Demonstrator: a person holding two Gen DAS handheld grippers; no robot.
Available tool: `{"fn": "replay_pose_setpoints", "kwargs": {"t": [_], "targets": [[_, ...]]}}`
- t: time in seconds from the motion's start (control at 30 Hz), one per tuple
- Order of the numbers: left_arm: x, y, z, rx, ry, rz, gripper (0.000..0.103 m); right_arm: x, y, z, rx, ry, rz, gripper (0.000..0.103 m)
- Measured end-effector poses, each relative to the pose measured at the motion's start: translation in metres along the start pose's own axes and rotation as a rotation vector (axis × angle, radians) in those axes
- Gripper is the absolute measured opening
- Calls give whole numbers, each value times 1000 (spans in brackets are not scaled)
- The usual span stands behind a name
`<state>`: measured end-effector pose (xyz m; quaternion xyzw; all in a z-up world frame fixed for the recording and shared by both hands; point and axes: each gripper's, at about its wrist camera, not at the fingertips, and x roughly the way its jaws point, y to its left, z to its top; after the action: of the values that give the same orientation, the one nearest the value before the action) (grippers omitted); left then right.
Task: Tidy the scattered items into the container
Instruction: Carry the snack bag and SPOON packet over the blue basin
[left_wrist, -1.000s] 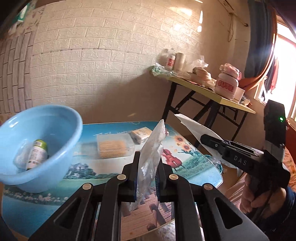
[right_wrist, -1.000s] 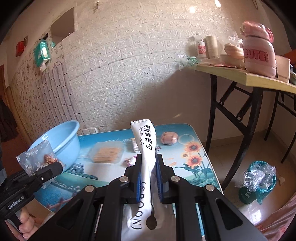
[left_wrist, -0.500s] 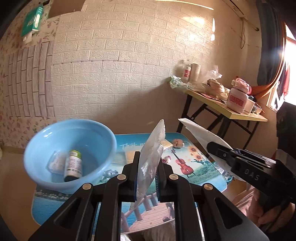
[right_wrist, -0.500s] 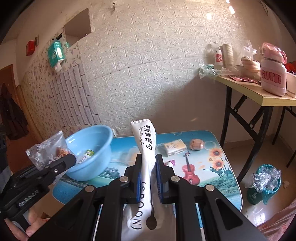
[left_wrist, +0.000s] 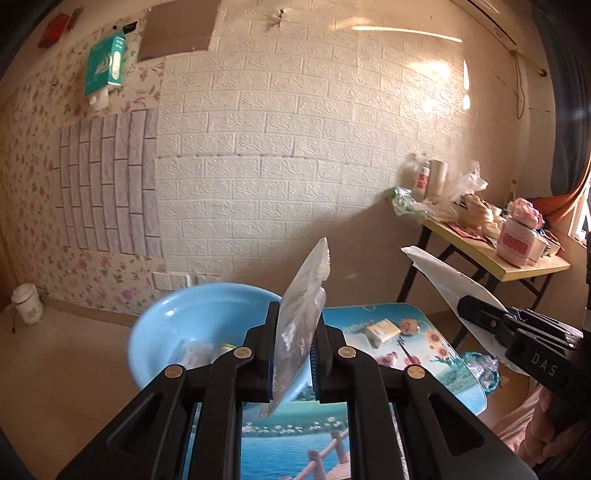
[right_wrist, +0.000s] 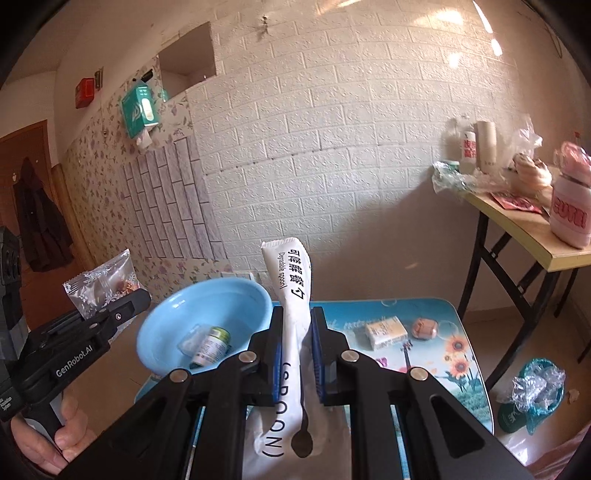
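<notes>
basin (right_wrist: 207, 314): light blue, upright, held a small bottle (right_wrist: 211, 345) lying tilted | spoon packet (right_wrist: 293, 295): white, upright, right of basin | snack bag (right_wrist: 105, 284): clear, left of basin | yellow block (right_wrist: 386, 331), pink item (right_wrist: 424, 328): right of basin

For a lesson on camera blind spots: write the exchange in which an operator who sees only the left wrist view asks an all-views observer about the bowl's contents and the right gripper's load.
Operator: The left gripper, shut on a clear packet, blocks my view into the blue bowl. What's inside?
Observer: A small white bottle with a green cap, lying on its side.
Operator: What is the white sleeve in the right gripper?
Observer: Its print reads "SPOON".
</notes>
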<state>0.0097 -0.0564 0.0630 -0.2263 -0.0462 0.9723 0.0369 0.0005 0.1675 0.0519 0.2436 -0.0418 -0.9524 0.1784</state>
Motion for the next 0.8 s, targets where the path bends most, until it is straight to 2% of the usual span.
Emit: {"fn": "replay_pose_setpoints", "kwargs": {"t": [0.4, 0.8], "targets": [[-5, 42, 17, -9, 6, 53, 13, 32, 48, 21, -26, 47, 140, 14], [25, 76, 15, -24, 37, 89, 13, 81, 77, 26, -76, 86, 149, 14]]}}
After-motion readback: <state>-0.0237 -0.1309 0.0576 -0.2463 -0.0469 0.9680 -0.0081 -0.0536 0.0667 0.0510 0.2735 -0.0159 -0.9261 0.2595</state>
